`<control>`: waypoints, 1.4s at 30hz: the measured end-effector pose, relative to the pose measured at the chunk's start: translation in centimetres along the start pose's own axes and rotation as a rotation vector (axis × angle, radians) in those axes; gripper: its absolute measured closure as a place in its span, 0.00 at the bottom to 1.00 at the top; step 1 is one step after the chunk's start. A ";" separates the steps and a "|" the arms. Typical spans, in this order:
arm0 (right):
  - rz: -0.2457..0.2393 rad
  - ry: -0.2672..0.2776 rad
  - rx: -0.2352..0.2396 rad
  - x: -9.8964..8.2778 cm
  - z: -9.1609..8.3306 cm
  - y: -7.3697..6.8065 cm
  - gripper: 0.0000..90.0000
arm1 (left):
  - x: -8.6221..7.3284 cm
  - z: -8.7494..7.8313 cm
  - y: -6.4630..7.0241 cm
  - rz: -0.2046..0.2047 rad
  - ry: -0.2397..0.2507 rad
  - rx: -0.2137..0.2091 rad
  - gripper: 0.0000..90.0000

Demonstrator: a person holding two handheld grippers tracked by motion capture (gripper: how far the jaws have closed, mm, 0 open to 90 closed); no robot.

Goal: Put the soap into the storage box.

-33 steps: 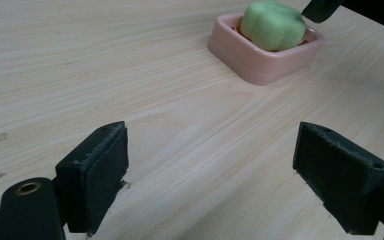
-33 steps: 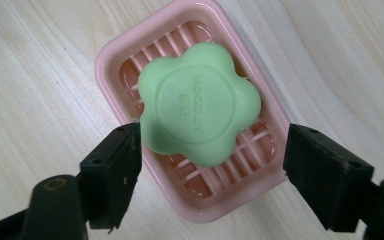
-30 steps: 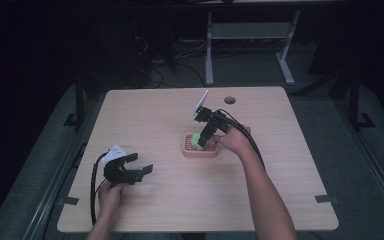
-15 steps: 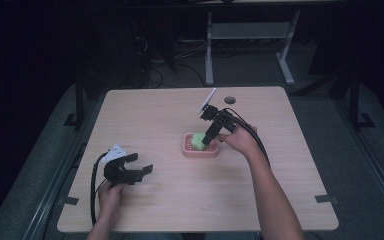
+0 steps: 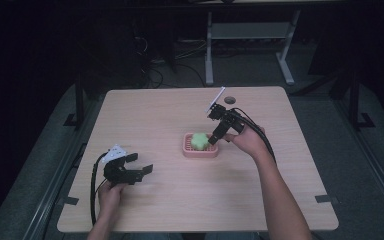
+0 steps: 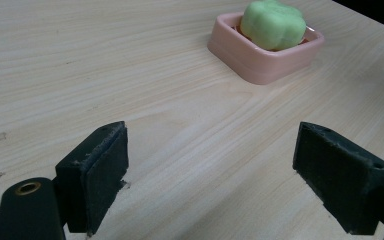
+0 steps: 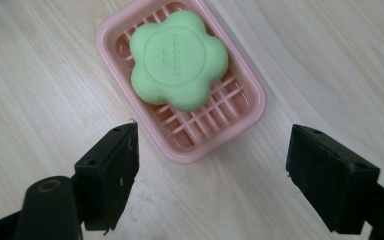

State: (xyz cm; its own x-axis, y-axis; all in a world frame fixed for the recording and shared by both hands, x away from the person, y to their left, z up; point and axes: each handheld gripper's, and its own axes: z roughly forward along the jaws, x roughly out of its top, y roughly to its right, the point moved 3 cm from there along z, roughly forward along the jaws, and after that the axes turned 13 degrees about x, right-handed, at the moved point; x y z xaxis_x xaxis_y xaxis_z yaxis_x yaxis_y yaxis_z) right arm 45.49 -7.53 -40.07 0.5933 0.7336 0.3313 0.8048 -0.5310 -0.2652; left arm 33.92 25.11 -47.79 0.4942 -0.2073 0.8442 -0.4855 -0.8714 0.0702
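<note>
Green soap point(image 7: 179, 60), one, in one pink dish point(image 7: 240, 120), both claws point(image 7: 212, 175) point(image 6: 215, 185) open

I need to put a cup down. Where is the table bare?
Bare: the far left stretch and the near middle between the left hand-held gripper and the soap dish. Crowded: around the dish, where the right hand-held gripper hovers.

I see the surface point(image 7: 40, 75) is pale wood with fine grain and a matt finish. The pink soap dish point(image 7: 252, 107) looks like smooth plastic, slightly glossy. The green soap point(image 7: 179, 59) is waxy and matt. My right tongs point(image 7: 212, 172) carry rough black pads point(image 7: 114, 172).
</note>
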 end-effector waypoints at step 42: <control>0.047 0.003 -0.010 -4.4 -1.4 0.7 0.22 | 0.0 0.0 0.1 -0.004 0.000 0.002 0.16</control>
State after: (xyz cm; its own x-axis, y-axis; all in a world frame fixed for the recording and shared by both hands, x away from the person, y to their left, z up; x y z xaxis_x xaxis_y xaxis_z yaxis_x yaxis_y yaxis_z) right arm 43.50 -11.70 -40.43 0.6307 0.7063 0.3214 0.7760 -0.5692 -0.2717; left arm 33.89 25.00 -47.79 0.4966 -0.2036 0.8437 -0.4819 -0.8732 0.0730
